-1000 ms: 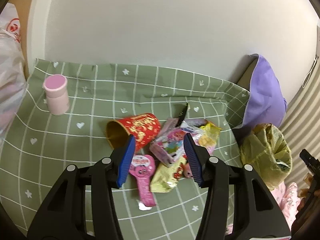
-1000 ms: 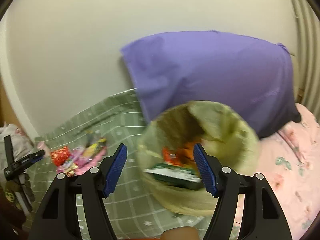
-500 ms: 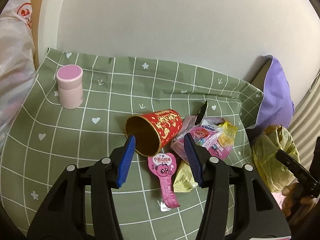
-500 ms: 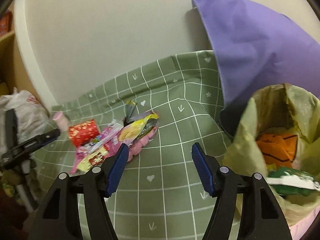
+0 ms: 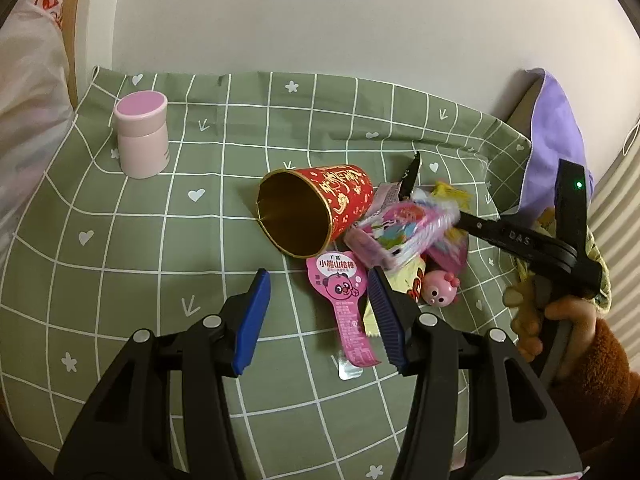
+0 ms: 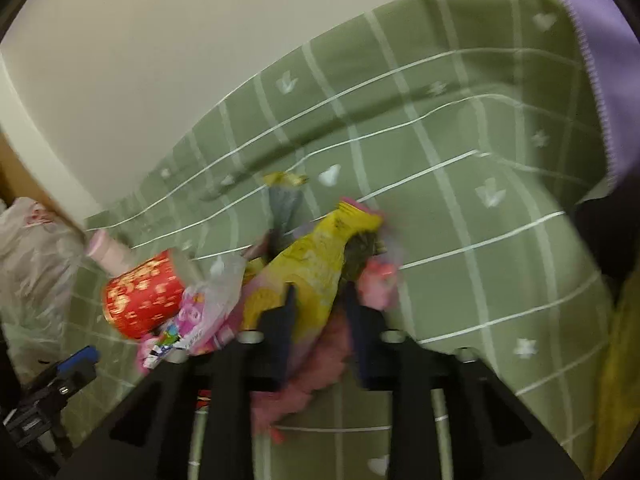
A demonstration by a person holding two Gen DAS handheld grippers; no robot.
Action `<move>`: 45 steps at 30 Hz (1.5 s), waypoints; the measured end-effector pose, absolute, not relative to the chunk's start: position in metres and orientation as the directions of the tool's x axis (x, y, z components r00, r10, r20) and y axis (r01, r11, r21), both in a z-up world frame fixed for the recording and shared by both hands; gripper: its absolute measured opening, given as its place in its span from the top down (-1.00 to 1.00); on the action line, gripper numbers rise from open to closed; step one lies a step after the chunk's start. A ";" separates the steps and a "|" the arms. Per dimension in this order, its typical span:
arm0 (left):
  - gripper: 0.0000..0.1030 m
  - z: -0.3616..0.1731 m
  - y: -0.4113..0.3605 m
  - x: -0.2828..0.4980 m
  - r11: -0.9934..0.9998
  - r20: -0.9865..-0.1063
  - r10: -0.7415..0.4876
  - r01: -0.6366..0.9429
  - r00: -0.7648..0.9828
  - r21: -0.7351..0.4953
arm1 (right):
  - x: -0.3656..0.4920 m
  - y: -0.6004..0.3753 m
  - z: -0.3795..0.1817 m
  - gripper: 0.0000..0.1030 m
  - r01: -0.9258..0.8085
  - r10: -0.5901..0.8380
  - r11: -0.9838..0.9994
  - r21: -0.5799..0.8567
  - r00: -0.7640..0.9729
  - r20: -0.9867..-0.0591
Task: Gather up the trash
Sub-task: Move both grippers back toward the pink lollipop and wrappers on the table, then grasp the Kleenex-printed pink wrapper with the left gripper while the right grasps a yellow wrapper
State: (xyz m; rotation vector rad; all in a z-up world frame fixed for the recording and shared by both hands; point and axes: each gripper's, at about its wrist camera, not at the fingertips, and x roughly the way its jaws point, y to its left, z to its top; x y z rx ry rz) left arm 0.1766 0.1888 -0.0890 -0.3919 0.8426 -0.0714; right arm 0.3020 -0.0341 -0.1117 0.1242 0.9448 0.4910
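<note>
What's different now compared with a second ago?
The right gripper swung from the yellow trash bag to the wrapper pile, its jaws closing around a yellow wrapper. The left gripper hangs open near the red cup, which lies unmoved, like the pink jar.

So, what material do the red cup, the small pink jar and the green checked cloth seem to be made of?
Red cup: probably paper or card, with glossy red print and gold lettering; its thin rim and shiny gold lining look foil-coated.
Small pink jar: likely plastic or coated card, with a smooth matte finish; which one cannot be told.
Green checked cloth: woven fabric, matte, shown by its soft folds and wrinkles.
</note>
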 end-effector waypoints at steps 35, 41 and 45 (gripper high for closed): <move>-0.07 -0.109 0.111 0.240 0.895 -0.729 -0.421 0.115 0.540 -0.432 | 0.196 -0.139 -0.089 0.89 -0.337 0.373 0.916 0.215 0.524 -0.765; -0.16 -0.113 0.128 0.235 0.908 -0.739 -0.372 0.053 0.562 -0.417 | 0.190 -0.134 -0.089 0.89 -0.365 0.394 0.904 0.222 0.513 -0.763; -0.16 -0.118 0.126 0.243 0.917 -0.762 -0.367 0.068 0.533 -0.394 | 0.184 -0.131 -0.090 0.89 -0.374 0.393 0.902 0.217 0.502 -0.770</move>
